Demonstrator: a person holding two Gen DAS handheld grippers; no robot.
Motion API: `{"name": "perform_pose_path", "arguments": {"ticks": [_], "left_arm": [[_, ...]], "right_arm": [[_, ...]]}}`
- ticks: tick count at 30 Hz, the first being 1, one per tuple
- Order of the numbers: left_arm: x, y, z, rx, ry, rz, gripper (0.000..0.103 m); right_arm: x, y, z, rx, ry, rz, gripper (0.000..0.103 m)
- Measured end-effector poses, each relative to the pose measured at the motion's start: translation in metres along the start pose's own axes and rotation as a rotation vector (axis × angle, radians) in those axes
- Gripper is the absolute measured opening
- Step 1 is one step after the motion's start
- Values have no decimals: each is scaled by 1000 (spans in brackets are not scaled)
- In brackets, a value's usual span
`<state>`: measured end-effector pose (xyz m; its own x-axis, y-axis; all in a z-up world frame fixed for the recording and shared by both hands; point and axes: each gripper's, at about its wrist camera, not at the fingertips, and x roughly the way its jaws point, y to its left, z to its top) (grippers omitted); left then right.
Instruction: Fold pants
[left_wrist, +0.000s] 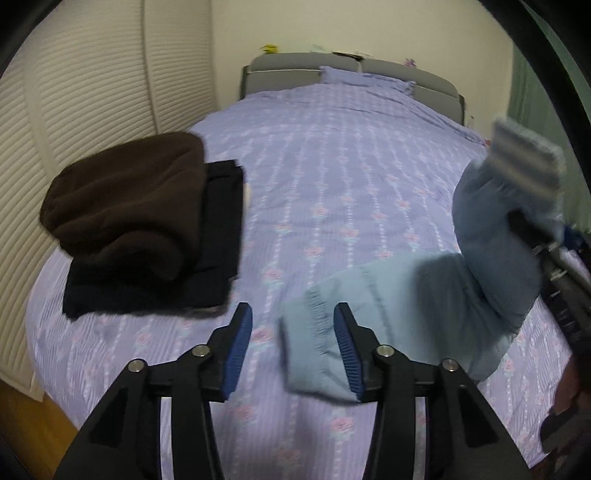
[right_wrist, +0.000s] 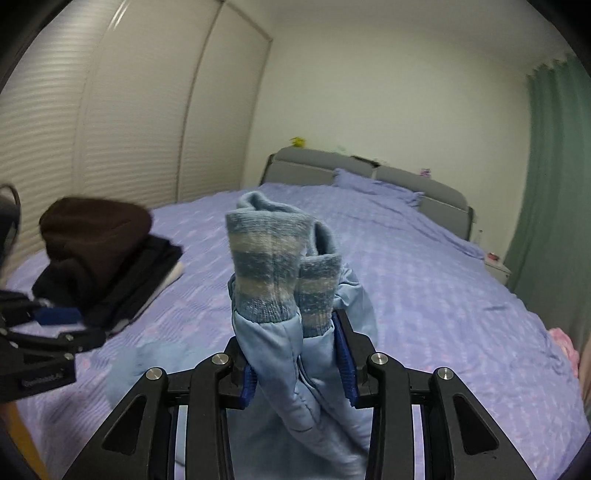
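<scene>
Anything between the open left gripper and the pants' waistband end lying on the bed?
Nothing visible. The left gripper hangs open right at the light blue pants, whose waistband end lies beside its right finger. The folded dark clothes pile sits off to the left.

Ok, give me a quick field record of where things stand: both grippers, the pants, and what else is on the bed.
left gripper: open, empty, over the bed beside the pants' waistband end
right gripper: shut on the light blue pants near the striped cuffs, lifted
pants position: cuff end raised, waistband end lying on the bed
other items: brown garment atop dark folded clothes, left side of bed
fold: not finished
</scene>
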<state>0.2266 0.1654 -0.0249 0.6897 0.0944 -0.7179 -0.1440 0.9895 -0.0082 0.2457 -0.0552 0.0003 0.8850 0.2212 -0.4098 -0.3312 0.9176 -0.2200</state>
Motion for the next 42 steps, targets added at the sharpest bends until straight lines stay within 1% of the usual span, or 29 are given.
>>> {"name": "perform_pose_path", "arguments": {"ticks": [5, 8, 10, 13, 14, 15, 16, 18, 20, 22, 24, 25, 27, 31, 32, 35, 37, 39, 41, 42], "left_arm": [[0, 25, -19, -26, 19, 0, 47], [0, 38, -31, -29, 33, 30, 47], [1, 48, -36, -43, 42, 37, 47], [-1, 61, -40, -80, 51, 33, 47], [-2, 65, -42, -95, 53, 27, 47], [-2, 67, -41, -102, 53, 27, 47], [-3, 70, -42, -112, 53, 30, 47], [-5, 76, -43, -131, 50, 35, 47], [-7, 81, -42, -152, 47, 37, 47], [-11, 83, -41, -165, 42, 41, 48], [-15, 84, -40, -173, 32, 47, 51], [-19, 83, -39, -177, 25, 51, 53], [-22, 81, -37, -183, 16, 58, 53], [-32, 71, -32, -181, 1, 43, 53], [-35, 65, -31, -171, -6, 39, 55], [-43, 50, -28, -154, -28, 38, 61], [-48, 37, -25, -144, -42, 24, 64], [-52, 26, -22, -139, -55, 13, 68], [-56, 12, -20, -130, -68, -7, 73], [-57, 5, -19, -122, -72, -15, 73]], "right_arm": [[30, 49, -14, -109, 90, 16, 36], [40, 73, -24, -154, 135, 44, 37], [44, 86, -31, -187, 158, 63, 39], [44, 97, -39, -211, 180, 98, 50], [43, 99, -41, -211, 180, 117, 59], [40, 99, -42, -203, 181, 150, 69], [37, 100, -42, -185, 183, 196, 71], [28, 100, -43, -159, 183, 248, 71], [25, 97, -44, -146, 181, 265, 71], [21, 88, -44, -109, 188, 304, 71], [17, 79, -40, -60, 183, 360, 72], [15, 74, -38, -31, 182, 404, 72], [7, 67, -35, 13, 173, 469, 71], [-11, 58, -29, 68, 141, 526, 71], [-18, 54, -27, 78, 120, 533, 71], [-45, 31, -24, 125, 38, 496, 71], [-61, 10, -26, 163, -2, 429, 72], [-73, -16, -32, 201, -30, 362, 79], [-78, -40, -37, 230, -41, 318, 80], [-81, -53, -42, 243, -42, 289, 80]]}}
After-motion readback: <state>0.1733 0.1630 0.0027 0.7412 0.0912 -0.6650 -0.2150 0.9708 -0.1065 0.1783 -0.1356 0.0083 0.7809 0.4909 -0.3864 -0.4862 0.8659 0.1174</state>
